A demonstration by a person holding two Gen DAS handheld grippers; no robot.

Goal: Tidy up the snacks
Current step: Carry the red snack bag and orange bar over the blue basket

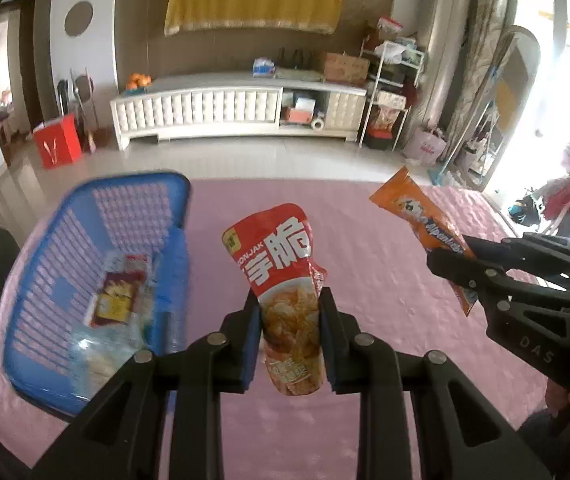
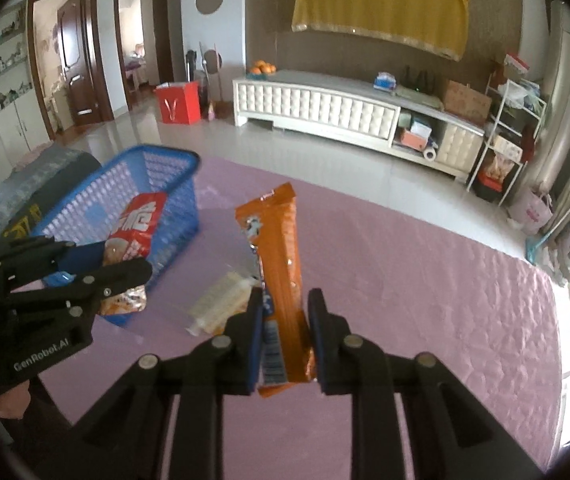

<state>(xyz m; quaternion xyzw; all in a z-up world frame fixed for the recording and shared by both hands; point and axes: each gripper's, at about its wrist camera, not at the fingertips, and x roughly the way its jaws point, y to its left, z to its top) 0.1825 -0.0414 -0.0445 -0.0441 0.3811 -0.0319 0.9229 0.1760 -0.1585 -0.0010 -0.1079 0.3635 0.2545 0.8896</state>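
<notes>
In the left wrist view, the left gripper (image 1: 288, 332) sits at lower centre, its blue pads clamped on the lower half of a red pouch (image 1: 281, 280). The pouch stands nearly upright, long axis running up the frame with its top leaning slightly left, held above the pink tablecloth (image 1: 385, 280). At left lies the blue basket (image 1: 85, 208), blurred, with a red-and-yellow packet (image 1: 115, 300) lying in it. At right the right gripper (image 1: 467, 276) is closed on an orange wrapper (image 1: 425, 224), whose long axis slants from upper left to lower right.

In the right wrist view the orange wrapper (image 2: 281, 256) points up the frame, top tilted slightly left, pinched near its lower end. A pale clear packet (image 2: 221, 300) lies on the cloth just left of it.
</notes>
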